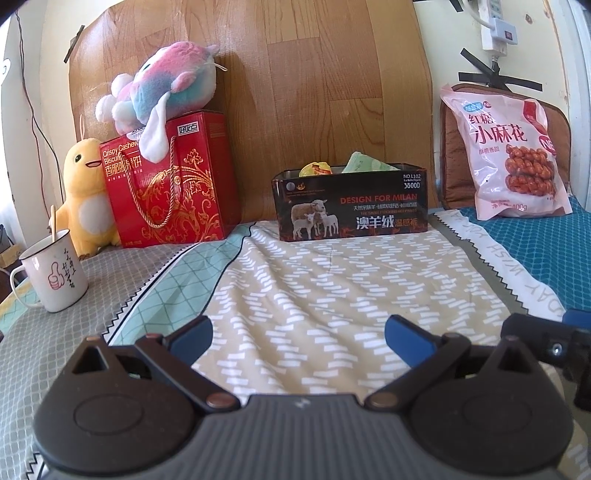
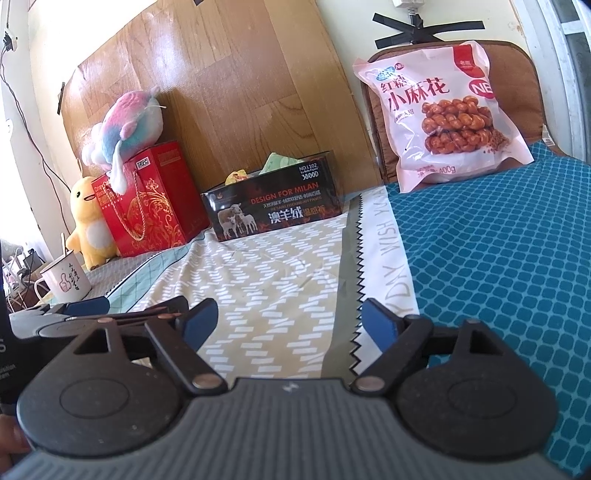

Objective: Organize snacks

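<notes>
Snacks poking from black sheep-printed tin, pink twist-snack bag upright, both claws released

Bg clutter only. White enamel mug w/ thumbs-up print, far left on the patterned cloth, a thin stick standing in it. Yellow duck plush behind the mug, against the wall. Pastel pink/blue plush lies on top of a red box. Wood-grain panel leans on the wall at back. Brown cushion upright at right, on the teal patterned mat. White power strip on wall, top right.
</notes>
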Action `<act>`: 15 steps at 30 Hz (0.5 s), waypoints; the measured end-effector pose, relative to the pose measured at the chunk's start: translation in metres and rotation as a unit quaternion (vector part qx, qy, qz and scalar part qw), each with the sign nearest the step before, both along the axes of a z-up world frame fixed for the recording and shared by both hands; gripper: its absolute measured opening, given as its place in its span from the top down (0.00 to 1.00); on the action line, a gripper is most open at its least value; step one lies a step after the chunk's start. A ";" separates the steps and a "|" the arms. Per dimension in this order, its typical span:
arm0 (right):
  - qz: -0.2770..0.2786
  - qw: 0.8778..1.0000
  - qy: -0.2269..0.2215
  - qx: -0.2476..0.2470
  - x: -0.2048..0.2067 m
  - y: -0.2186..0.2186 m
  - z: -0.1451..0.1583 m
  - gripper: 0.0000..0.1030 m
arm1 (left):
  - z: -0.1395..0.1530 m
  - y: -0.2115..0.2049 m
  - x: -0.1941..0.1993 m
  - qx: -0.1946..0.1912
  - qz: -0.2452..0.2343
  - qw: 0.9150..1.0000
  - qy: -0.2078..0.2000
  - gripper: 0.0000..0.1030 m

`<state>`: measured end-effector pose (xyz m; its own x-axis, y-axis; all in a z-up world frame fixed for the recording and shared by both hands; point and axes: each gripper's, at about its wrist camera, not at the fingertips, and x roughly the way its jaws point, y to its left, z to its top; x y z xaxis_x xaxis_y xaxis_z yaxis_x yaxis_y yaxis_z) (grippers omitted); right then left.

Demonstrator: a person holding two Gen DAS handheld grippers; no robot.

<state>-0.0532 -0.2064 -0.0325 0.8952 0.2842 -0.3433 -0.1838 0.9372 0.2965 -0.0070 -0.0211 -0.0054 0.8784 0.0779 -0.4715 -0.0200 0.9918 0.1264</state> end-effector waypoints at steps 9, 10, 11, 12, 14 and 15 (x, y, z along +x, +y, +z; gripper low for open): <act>-0.001 1.000 -0.001 0.002 -0.001 -0.001 0.000 0.15 | 0.000 0.002 0.000 -0.008 0.001 1.000 0.001 0.00; -0.001 1.000 -0.001 0.003 -0.001 -0.001 0.001 0.15 | 0.000 0.002 0.001 -0.010 0.000 1.000 0.002 0.00; 0.000 1.000 -0.002 0.003 -0.001 -0.001 0.001 0.15 | -0.001 0.002 0.001 -0.009 0.003 1.000 0.004 0.00; 0.000 1.000 -0.002 0.002 -0.001 0.000 0.001 0.15 | -0.001 0.002 0.001 -0.011 0.002 1.000 0.005 0.00; -0.001 1.000 -0.002 0.002 -0.001 -0.001 0.001 0.15 | -0.001 0.003 0.000 -0.013 0.002 1.000 0.004 0.00; -0.001 1.000 -0.002 0.002 -0.001 -0.001 0.001 0.15 | -0.001 0.003 0.000 -0.013 0.002 1.000 0.003 0.00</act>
